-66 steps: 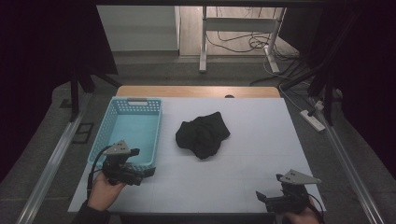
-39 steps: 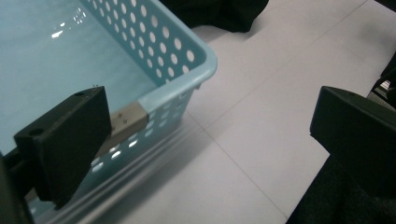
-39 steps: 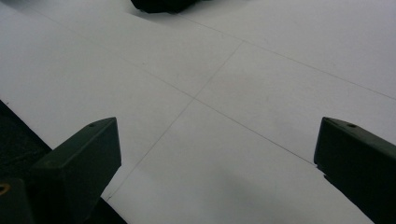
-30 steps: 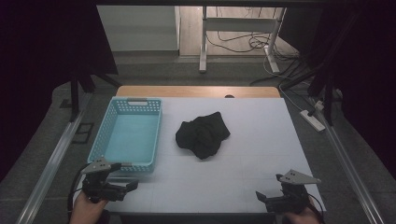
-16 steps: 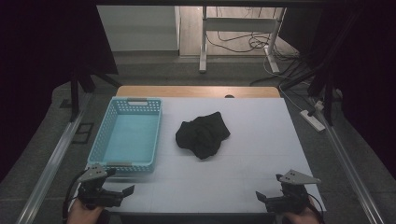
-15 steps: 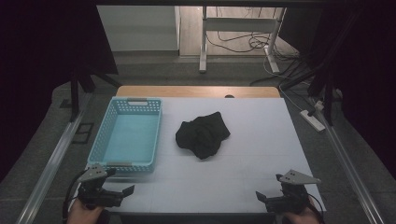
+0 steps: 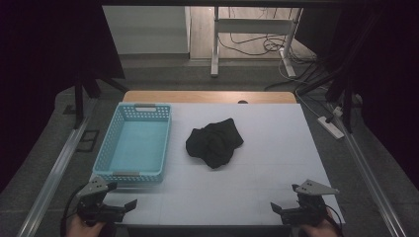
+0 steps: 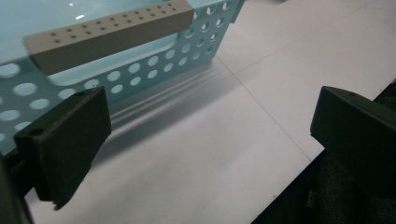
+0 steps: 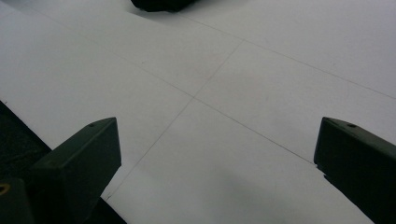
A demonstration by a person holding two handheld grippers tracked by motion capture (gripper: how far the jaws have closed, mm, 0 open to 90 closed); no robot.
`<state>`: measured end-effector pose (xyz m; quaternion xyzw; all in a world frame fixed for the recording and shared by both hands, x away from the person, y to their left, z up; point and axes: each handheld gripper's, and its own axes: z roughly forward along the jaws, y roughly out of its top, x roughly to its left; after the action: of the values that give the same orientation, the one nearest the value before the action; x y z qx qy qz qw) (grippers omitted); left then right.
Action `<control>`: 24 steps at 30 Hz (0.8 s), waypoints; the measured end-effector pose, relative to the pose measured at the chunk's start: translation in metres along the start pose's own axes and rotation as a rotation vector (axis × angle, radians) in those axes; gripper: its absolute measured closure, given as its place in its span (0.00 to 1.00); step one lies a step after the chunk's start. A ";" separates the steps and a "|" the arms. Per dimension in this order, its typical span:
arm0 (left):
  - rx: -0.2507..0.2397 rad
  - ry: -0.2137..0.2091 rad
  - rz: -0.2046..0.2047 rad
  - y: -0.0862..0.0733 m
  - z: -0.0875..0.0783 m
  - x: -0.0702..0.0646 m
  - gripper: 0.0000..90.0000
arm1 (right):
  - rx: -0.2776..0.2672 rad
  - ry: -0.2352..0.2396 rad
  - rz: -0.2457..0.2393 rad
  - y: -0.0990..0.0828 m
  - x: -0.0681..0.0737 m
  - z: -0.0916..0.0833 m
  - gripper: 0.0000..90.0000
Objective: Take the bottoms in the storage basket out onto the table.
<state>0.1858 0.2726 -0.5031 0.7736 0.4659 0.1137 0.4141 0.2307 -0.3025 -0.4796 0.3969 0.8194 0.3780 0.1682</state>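
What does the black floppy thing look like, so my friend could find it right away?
Start at the big white table and find the light blue basket on its left side. Just right of the basket, near the table's middle, lies a crumpled black cloth. It is the one soft, dark, lumpy thing there, touching nothing else.

You look down from above at the white tabletop [image 7: 276, 163]. Your left claw's camera sits close beside the light-blue perforated plastic basket [image 8: 140, 60]; your right's faces the crumpled black cloth [image 9: 159, 4].
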 end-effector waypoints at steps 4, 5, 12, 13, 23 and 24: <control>-0.013 0.013 -0.002 -0.003 -0.004 0.002 0.00 | -0.002 -0.001 0.001 0.000 0.000 0.000 0.01; -0.018 0.020 -0.001 -0.004 -0.005 0.003 0.00 | 0.000 -0.001 0.001 0.000 0.000 0.000 0.01; -0.023 0.030 0.010 -0.007 -0.008 0.004 0.00 | 0.001 -0.003 0.002 0.000 0.000 0.000 0.01; -0.022 0.033 0.012 -0.007 -0.009 0.004 0.00 | 0.001 -0.003 0.002 0.000 0.000 0.000 0.01; -0.016 0.026 0.005 -0.012 -0.013 0.007 0.00 | 0.006 -0.006 -0.005 0.001 0.001 0.001 0.01; -0.015 0.026 0.006 -0.011 -0.013 0.007 0.00 | 0.008 -0.007 -0.006 0.000 0.001 0.001 0.01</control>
<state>0.1752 0.2875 -0.5047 0.7705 0.4681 0.1286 0.4132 0.2307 -0.3007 -0.4798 0.3962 0.8215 0.3728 0.1708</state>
